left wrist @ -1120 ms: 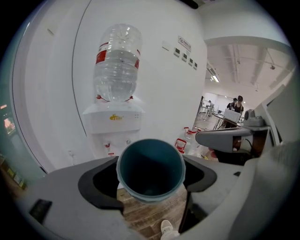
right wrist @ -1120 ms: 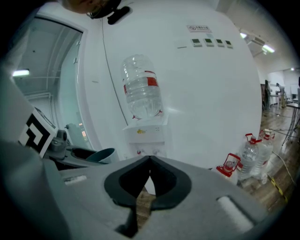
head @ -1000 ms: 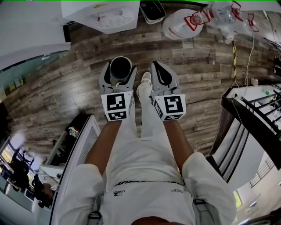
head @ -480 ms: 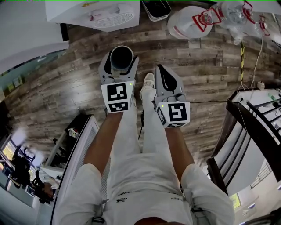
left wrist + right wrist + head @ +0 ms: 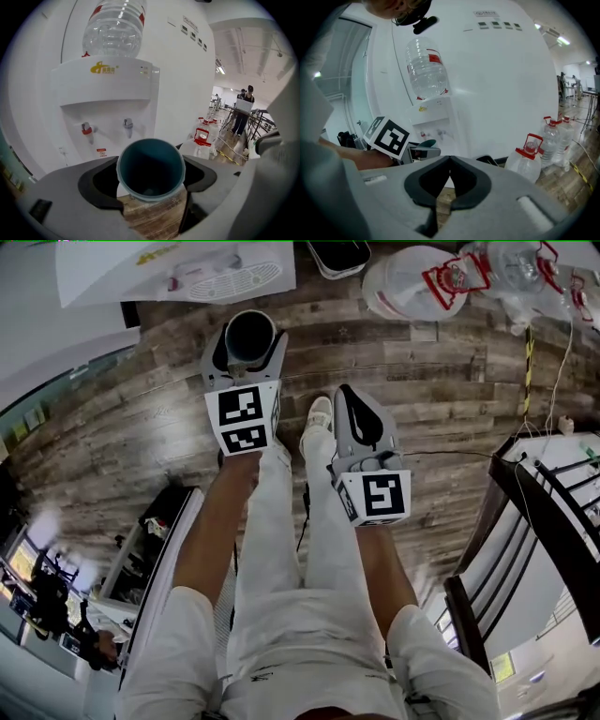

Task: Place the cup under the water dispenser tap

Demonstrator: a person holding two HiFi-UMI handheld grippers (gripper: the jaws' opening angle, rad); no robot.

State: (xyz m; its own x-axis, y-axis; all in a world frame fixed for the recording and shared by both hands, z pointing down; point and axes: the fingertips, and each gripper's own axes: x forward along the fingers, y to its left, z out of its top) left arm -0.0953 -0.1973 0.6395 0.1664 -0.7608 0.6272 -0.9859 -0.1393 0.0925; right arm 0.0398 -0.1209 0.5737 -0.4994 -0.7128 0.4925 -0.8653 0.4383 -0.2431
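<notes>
No readable text; gold logo (image 5: 104, 69) on water dispenser (image 5: 110, 91), red sticker (image 5: 101, 152) below, both illegible

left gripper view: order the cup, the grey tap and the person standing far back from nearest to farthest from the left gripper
1. cup, between the jaws.
2. grey tap, beyond it, upper left.
3. person, far back on the right.
</notes>
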